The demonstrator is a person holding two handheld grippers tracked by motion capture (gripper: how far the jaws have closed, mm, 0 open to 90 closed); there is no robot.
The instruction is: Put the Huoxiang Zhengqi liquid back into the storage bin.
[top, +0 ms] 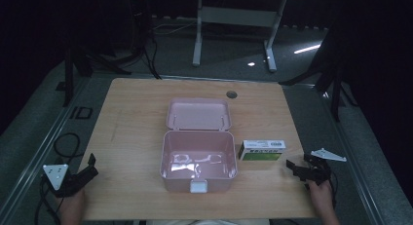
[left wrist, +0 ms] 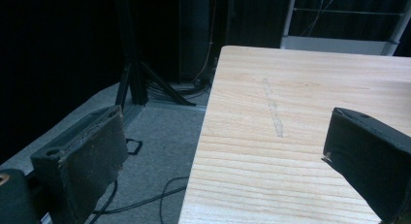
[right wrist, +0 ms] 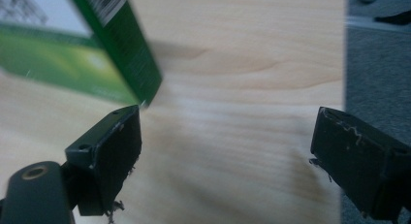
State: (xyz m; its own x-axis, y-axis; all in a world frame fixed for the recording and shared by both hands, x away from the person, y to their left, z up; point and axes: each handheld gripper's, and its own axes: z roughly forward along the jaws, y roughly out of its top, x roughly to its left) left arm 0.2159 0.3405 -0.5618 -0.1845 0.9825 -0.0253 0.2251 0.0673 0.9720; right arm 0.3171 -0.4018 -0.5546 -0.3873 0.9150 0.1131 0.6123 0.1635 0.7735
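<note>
Both the left tongs [top: 91, 164] and right tongs [top: 291, 167] gape empty, flanking an open pink box [top: 198, 161] and green carton [top: 262, 150] on the surface [top: 131, 132].

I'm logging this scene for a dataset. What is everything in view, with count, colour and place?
Table: one, light wood, centre.
Storage box: one, pink, lid open, empty as far as visible, mid-table.
Carton: one, green and white, on the table just right of the storage box.
Desk frame: one, white-legged, on the floor beyond the table.
Cables: black, on the grey floor at left.
Left tongs: black, open, at the table's near-left edge.
Right tongs: black, open, near-right, just short of the carton.
</note>
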